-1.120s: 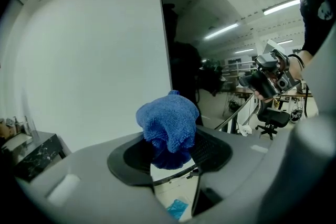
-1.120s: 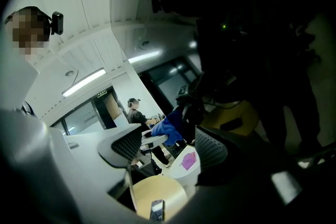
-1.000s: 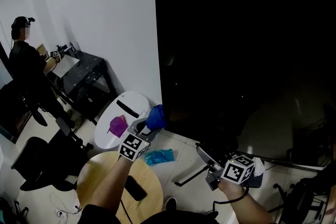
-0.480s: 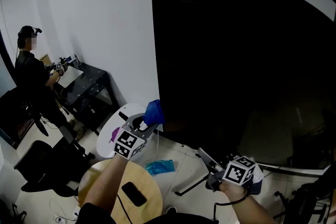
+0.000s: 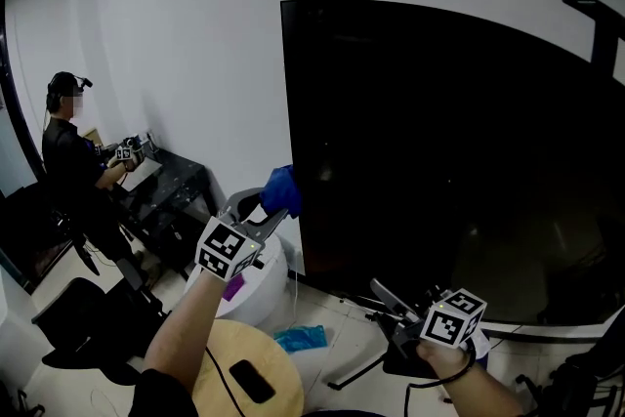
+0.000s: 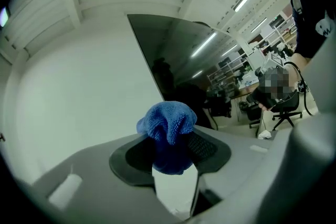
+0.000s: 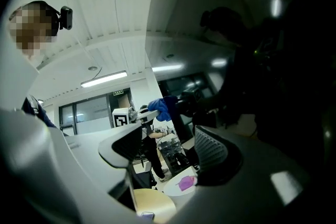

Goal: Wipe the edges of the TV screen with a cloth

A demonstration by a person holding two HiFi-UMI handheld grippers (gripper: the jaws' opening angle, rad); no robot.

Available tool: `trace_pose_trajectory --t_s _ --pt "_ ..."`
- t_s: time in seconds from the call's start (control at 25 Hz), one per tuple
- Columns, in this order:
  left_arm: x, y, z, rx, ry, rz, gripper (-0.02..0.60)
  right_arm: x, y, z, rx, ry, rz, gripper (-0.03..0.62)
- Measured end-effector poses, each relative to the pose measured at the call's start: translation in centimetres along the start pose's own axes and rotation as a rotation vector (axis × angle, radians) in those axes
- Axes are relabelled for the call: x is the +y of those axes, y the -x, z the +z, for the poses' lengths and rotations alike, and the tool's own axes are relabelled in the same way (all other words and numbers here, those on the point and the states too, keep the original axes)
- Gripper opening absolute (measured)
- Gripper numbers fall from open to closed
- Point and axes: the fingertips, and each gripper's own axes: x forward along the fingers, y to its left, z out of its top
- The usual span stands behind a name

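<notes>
Blue microfibre cloth [image 5: 281,189] sits bunched between the jaws of the left hand-held gripper [image 5: 276,207], which is clenched on it so that a soft wad sticks out past the tips. That leaves padding, not plastic, to meet the glass. The person holds it raised at the lower part of the left edge of the TV screen [image 5: 439,151], touching or just beside the bezel, which looks like the start of a run along that side. The right hand-held gripper [image 5: 384,296] hangs low near the screen's bottom edge, jaws apart and empty, probably kept clear because one cloth does the wiping.

Counted: one TV screen, two hand-held grippers, one cloth in the grip, one crumpled teal item [image 5: 298,339] on the floor, one round wooden surface [image 5: 269,352] bearing one dark phone [image 5: 252,382], and one other person [image 5: 70,151] at the far left.
</notes>
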Motion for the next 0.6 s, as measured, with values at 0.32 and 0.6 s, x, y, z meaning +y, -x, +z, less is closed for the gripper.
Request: trace_pose_trajectory --t_s 0.32,0.6 --pt "4.5 0.6 9.6 -0.118 -0.056 0.043 0.148 2.0 0.0 6.7 -0.077 0.093 0.032 0.321" --pt "7.7 1.2 15.9 -0.186 -0.101 0.087 0.138 3.8 0.3 9.4 -0.115 0.133 0.064 0.321"
